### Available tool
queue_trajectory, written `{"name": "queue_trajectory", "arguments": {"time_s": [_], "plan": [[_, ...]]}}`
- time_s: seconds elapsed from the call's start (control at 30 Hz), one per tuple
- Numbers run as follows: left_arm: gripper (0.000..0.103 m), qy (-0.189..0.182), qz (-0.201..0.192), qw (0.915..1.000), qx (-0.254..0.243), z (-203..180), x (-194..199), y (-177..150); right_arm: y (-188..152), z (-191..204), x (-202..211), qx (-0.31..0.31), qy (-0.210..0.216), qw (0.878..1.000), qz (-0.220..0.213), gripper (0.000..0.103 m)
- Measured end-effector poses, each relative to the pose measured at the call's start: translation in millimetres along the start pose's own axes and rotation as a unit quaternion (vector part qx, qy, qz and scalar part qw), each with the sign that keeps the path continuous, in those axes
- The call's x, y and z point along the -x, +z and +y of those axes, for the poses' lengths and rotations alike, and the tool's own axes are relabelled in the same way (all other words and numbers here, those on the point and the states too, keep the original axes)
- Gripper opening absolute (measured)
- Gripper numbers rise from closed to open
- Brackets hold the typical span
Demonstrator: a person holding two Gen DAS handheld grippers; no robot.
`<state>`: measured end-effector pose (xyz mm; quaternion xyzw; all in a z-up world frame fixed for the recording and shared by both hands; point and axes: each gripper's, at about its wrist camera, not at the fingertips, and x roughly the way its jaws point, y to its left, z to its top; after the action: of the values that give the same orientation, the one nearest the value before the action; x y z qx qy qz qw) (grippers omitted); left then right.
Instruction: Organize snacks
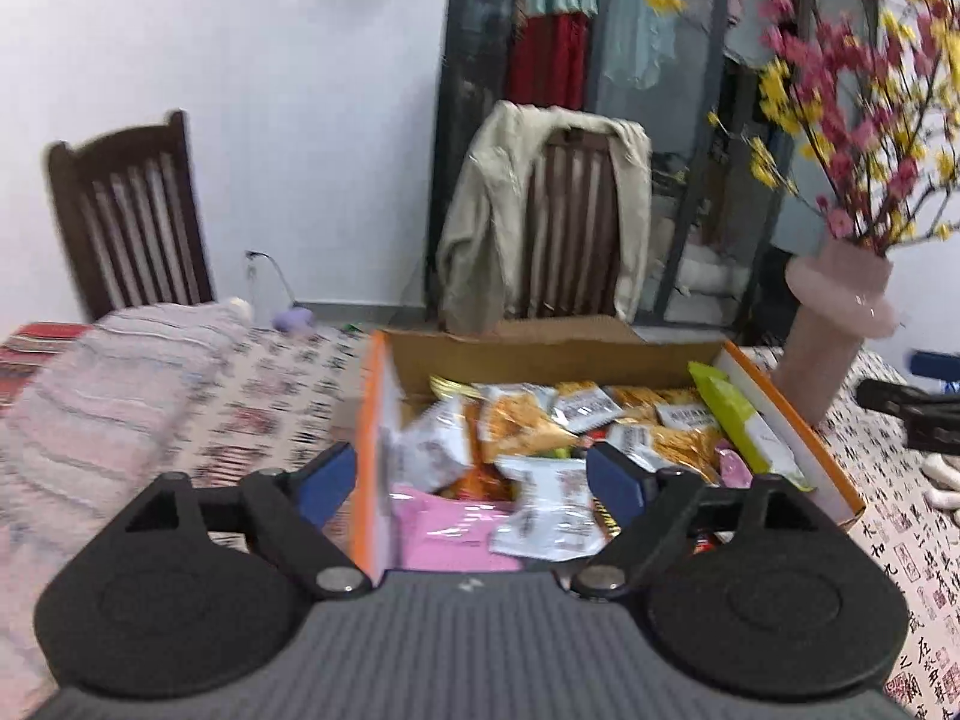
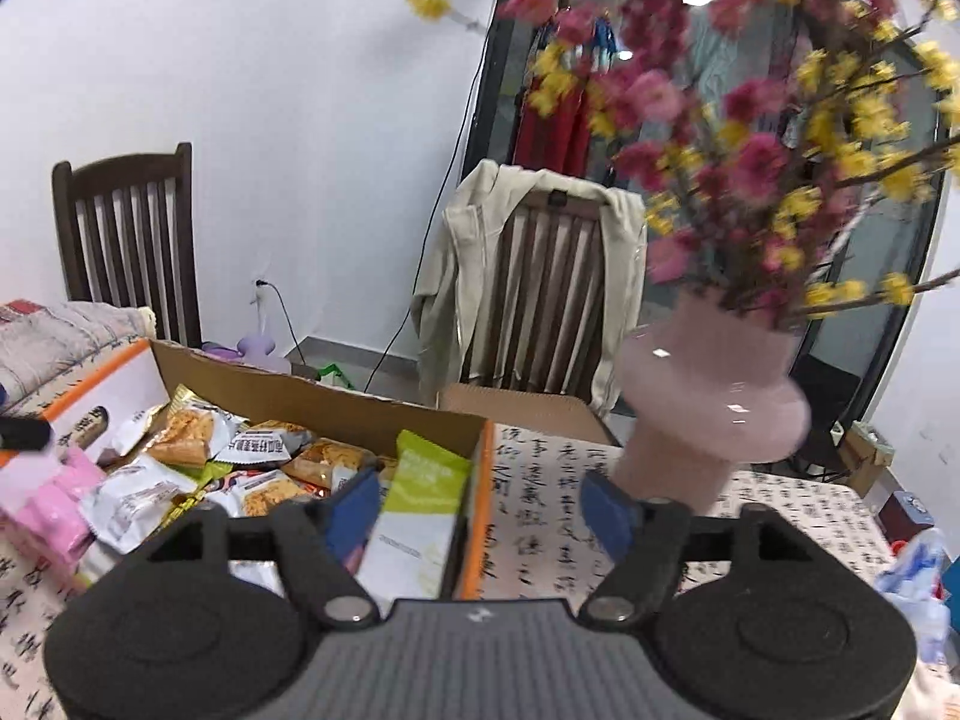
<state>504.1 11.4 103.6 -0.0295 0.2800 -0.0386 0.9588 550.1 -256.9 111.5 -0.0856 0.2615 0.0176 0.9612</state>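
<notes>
Straddling the snack box (image 1: 780, 414) walls, both tools gape wide, gripping nothing.

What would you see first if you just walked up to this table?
Probably the open cardboard box with orange edges, stuffed with shiny snack packets in white, orange and green, in the middle of the table. Right beside it stands a round pink vase with red and yellow blossom branches spreading overhead. Behind the table, a dark wooden chair wears a beige jacket over its back.
</notes>
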Motion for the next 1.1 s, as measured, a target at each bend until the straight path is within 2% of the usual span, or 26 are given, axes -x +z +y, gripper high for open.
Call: {"name": "queue_trajectory", "arguments": {"time_s": [0.2,0.4,0.57,0.7,1.1], "plan": [[0.099,0.006,-0.026,0.9996,0.006,10,55,0,-4,-18,56,-0.014,-0.012,1.0,-0.02,0.088],[0.102,-0.001,-0.044,0.999,0.005,3,108,-17,-13,-16,110,-0.026,-0.004,0.998,-0.049,0.097],[0.103,0.002,-0.065,0.9979,-0.005,-5,160,-55,-39,-6,156,-0.03,0.014,0.997,-0.066,0.103],[0.103,0.01,-0.087,0.996,-0.019,-10,202,-89,-68,7,186,-0.03,0.027,0.997,-0.069,0.103],[0.103,0.014,-0.111,0.9937,-0.002,-2,291,-195,-157,50,275,-0.027,0.064,0.993,-0.092,0.103]]}}
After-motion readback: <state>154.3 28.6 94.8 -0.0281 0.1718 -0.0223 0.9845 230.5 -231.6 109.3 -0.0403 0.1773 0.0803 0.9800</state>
